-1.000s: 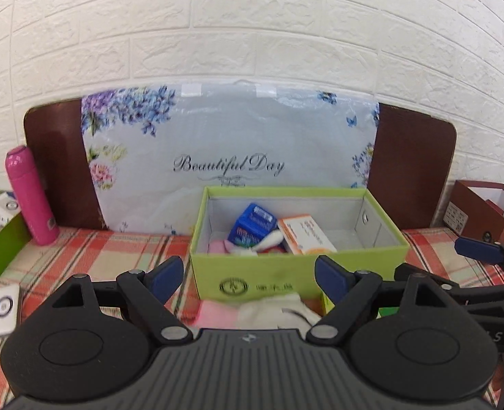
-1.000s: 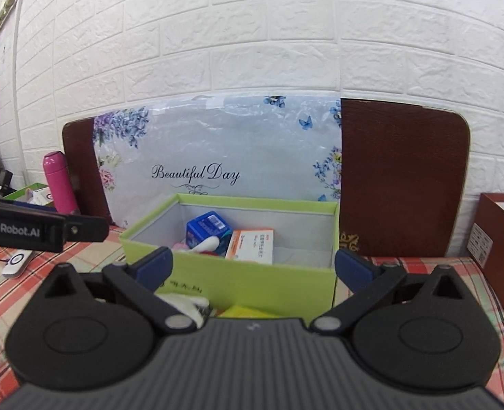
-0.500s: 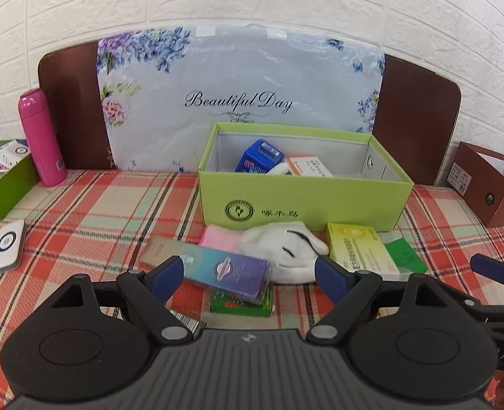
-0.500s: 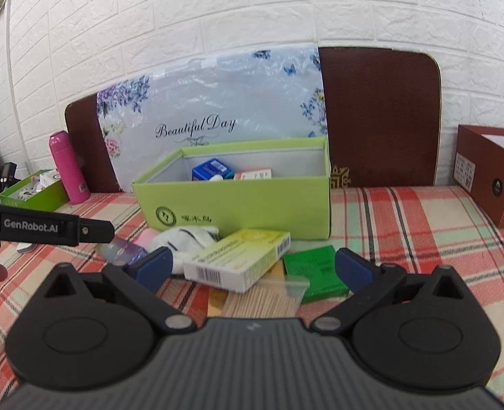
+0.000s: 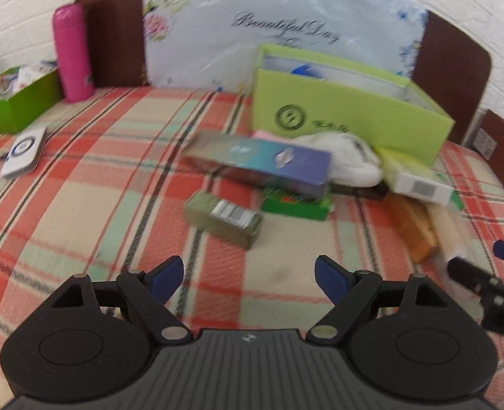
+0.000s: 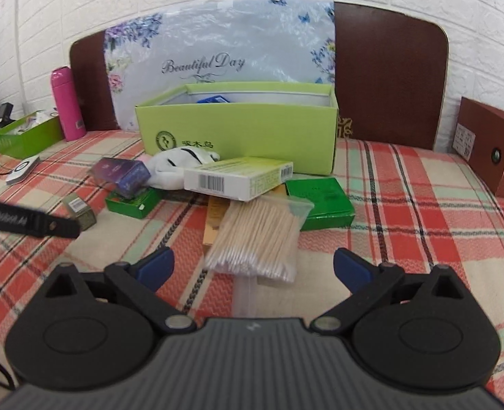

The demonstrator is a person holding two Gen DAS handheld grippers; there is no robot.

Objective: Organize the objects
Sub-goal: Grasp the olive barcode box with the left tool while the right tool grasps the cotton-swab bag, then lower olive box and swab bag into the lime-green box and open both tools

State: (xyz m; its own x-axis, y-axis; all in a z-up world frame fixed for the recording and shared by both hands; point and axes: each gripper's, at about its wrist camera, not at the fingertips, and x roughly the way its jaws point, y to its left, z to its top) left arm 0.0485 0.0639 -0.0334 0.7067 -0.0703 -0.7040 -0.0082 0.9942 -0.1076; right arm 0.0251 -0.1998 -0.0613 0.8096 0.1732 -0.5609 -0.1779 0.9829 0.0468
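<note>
Left claw (image 5: 248, 276) hovers low over the plaid counter (image 5: 81, 225), spread and empty, aimed at the olive box (image 5: 223, 215). Right claw (image 6: 253, 268) is also spread and empty, the cotton swab bag (image 6: 257, 235) just ahead between its tips. Only the right view shows the flat green box (image 6: 320, 201) clearly; the lime bin (image 6: 252, 130) sits behind the pile.

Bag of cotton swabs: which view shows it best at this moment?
The right wrist view: the bag of cotton swabs lies sharp and nearly whole just ahead of the open right claw. The left wrist view catches only a blurred pale edge of it at far right.
</note>
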